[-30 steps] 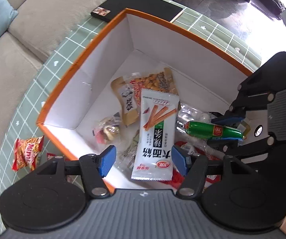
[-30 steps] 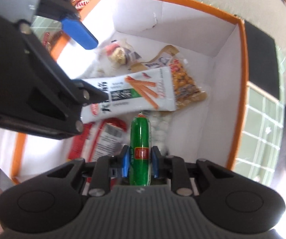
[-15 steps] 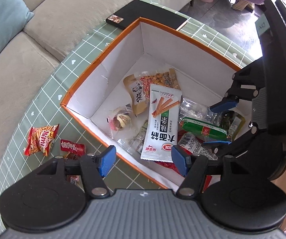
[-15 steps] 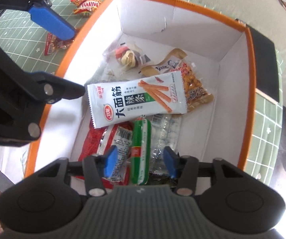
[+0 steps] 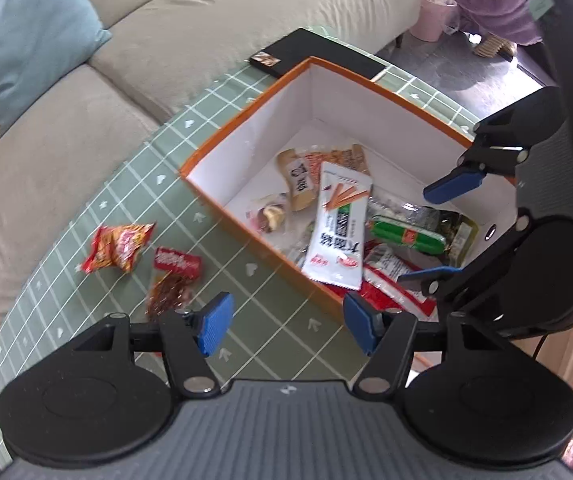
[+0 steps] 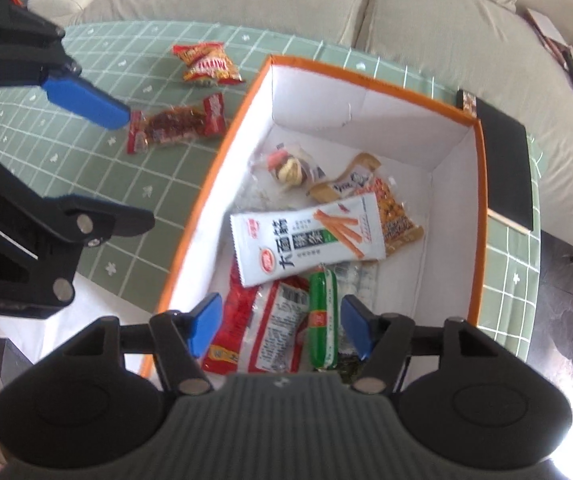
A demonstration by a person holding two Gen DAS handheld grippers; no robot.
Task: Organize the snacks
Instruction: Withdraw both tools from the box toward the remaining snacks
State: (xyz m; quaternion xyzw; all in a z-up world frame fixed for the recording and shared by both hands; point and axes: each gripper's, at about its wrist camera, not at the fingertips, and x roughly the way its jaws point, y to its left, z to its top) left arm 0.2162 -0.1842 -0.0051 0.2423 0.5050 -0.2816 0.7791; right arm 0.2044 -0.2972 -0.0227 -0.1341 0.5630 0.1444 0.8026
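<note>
An orange-rimmed white box [image 5: 242, 120] [image 6: 366, 76] holds several snacks. Among them are a white spicy-stick packet [image 5: 338, 228] [image 6: 306, 238] and a green sausage [image 5: 406, 234] [image 6: 322, 316]. A red crinkled snack bag [image 5: 120, 246] [image 6: 206, 65] and a red-ended dark snack pack [image 5: 172, 276] [image 6: 178, 122] lie on the green grid tablecloth outside the box. My left gripper [image 5: 288, 328] is open and empty above the cloth at the box's near corner. My right gripper [image 6: 280, 328] is open and empty above the sausage.
A black flat object [image 5: 318, 54] [image 6: 504, 160] lies on the cloth behind the box. A beige sofa [image 5: 166, 40] with a blue cushion [image 5: 26, 44] runs along the table's curved edge. A person in purple [image 5: 498, 0] sits at the far right.
The right gripper opened and let the green sausage drop into the box, then lifted. Both grippers rose and drew back; the left one now hangs over the cloth outside the box.
</note>
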